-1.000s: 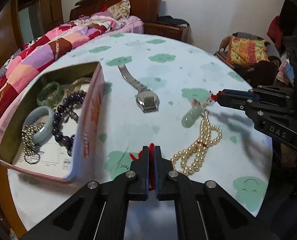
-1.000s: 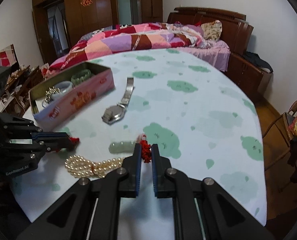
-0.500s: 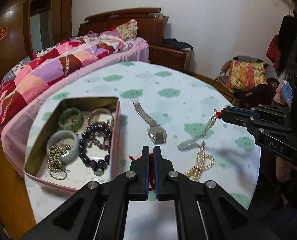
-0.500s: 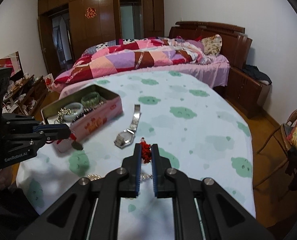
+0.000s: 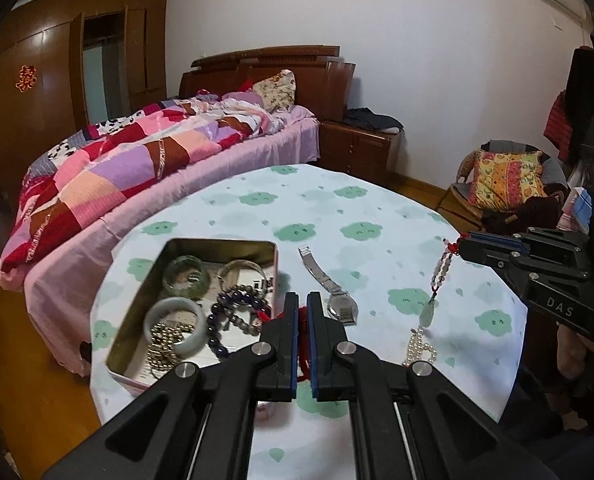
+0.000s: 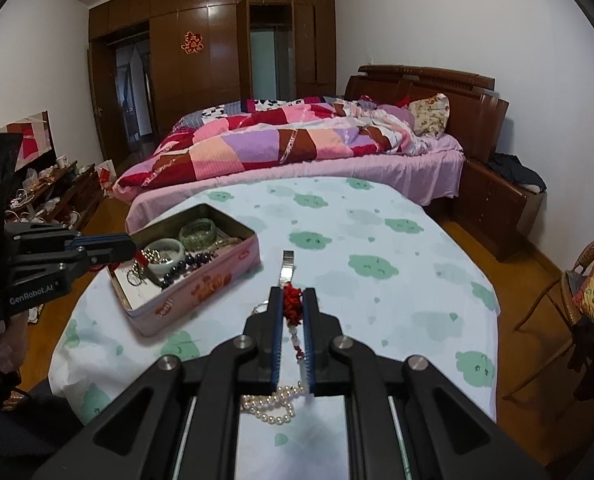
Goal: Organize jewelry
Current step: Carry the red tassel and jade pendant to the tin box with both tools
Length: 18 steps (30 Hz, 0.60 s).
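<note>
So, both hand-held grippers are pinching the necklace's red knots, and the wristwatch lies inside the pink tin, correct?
Not quite: the wristwatch lies on the tablecloth beside the pink tin, as the left wrist view shows. Both hand-held grippers, left and right, do pinch red knots.

The left gripper point(image 5: 303, 312), filling the lower middle of its own wrist view, is a matte black plastic two-finger tool with angular, cut-out arms, round silver screw heads at the joints and thin blue pads lining the inner faces of its fingers point(image 5: 287, 320); seen from the side at the left edge of the right wrist view, its body carries white "GenRobot.AI" lettering. The right gripper point(image 6: 293, 312) has the same black build, silver screws and blue strips, and at the right edge of the left wrist view its side shows white "DAS" lettering. Dark clothing fills the lower left corner of the right wrist view.
</note>
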Tool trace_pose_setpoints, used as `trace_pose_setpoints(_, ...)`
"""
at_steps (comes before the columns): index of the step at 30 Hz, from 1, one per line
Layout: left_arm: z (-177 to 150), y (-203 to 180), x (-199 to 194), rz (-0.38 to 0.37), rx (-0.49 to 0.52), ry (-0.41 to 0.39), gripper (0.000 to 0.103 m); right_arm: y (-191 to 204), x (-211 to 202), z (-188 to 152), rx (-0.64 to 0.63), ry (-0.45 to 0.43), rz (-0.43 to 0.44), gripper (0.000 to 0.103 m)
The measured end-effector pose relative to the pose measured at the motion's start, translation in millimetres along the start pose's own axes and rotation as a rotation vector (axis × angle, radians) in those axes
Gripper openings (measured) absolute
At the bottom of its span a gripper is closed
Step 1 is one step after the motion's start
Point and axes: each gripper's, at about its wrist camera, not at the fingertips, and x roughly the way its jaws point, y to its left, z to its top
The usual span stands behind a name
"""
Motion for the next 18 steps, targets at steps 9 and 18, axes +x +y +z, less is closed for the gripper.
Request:
trace_pose_setpoints(9,5.7,20.5,-6.1,0.060,-0.026,-0.014,0.003,5.5,-4.3,17.7,-0.014,-0.032,0.025,0.011)
trace_pose_setpoints(18,8.0,43.8,-7.0,0.117,-0.058,-0.019,0.003,30.5,-1.8,47.8,-0.080,-0.076,0.064,0.011)
